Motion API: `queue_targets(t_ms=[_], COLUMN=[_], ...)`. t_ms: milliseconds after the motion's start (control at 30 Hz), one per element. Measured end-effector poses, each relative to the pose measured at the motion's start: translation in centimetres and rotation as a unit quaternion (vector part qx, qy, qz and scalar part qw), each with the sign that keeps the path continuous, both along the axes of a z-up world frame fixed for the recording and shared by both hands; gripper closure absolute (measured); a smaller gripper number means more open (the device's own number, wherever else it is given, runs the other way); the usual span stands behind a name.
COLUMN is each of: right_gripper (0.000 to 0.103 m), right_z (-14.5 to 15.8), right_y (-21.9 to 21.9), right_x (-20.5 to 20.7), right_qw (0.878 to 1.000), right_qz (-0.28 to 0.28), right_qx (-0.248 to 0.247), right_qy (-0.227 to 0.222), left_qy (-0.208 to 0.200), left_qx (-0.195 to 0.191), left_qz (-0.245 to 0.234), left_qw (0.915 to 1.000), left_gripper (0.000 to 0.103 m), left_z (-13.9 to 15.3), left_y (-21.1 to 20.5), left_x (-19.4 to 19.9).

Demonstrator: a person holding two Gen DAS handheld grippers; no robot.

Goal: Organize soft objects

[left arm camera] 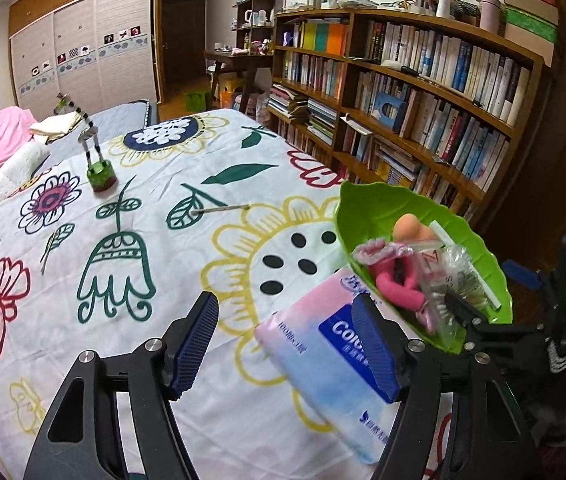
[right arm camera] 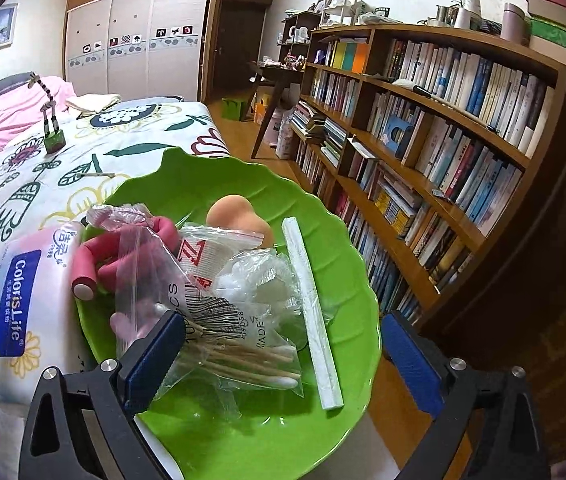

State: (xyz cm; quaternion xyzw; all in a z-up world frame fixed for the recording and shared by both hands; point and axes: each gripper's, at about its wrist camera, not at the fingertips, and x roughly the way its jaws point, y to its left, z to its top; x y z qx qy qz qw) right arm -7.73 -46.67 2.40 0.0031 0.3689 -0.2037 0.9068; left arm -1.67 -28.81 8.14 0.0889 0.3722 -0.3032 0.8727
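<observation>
A green leaf-shaped plate (right arm camera: 267, 432) sits at the bed's right edge; it also shows in the left wrist view (left arm camera: 383, 208). It holds an orange sponge (right arm camera: 235, 216), a pink foam roller (right arm camera: 123, 260), a bag of cotton swabs (right arm camera: 243, 356), a clear plastic cap (right arm camera: 259, 280) and a white stick (right arm camera: 311, 312). A tissue pack (left arm camera: 323, 360) lies beside the plate, also in the right wrist view (right arm camera: 15, 304). My left gripper (left arm camera: 287, 344) is open over the bed, its right finger above the pack. My right gripper (right arm camera: 283, 360) is open over the plate.
A striped giraffe toy (left arm camera: 95, 152) stands on the flowered bedspread (left arm camera: 123, 280), with a thin stick (left arm camera: 223, 209) lying nearby. A white roll (left arm camera: 15, 172) and a folded cloth (left arm camera: 57, 124) lie at the far left. A bookshelf (left arm camera: 423, 112) runs along the right.
</observation>
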Motion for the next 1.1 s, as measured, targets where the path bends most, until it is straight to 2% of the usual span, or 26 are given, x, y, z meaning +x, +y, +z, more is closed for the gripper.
queue_targets(t_ms=[67,200,533,800,1100], right_gripper=[0.002,0.002,0.002,0.002,0.001], right_z=[0.4,1.4,3.3,4.0,4.4], right_y=[0.1,0.6,2.0,3.8,3.5], right_x=[-0.4,-1.3,-3.2,-3.3,-4.1], right_qw=[1.000,1.000,0.993,0.992,0.993], right_qz=[0.004,0.012,0.037,0.046,0.000], right_qx=[0.006,0.011,0.090,0.093,0.085], right_qy=[-0.009,-0.024,-0.062,-0.073,-0.085], left_qy=[-0.004,-0.023,-0.055,-0.067,-0.083], left_qx=[0.000,-0.003,-0.016,-0.022,-0.013], left_qz=[0.006,0.016,-0.001,0.008,-0.013], left_qw=[1.0000,0.9996,0.9983,0.9975,0.9964], left_gripper=[0.033,0.025,0.016,0.012,0.011], left_z=[-0.1,0.0,0.7,1.4,1.7], left_y=[0.3,1.0,1.2,1.9,0.9], left_x=[-0.1,-0.7,-2.6,-3.1,-4.5])
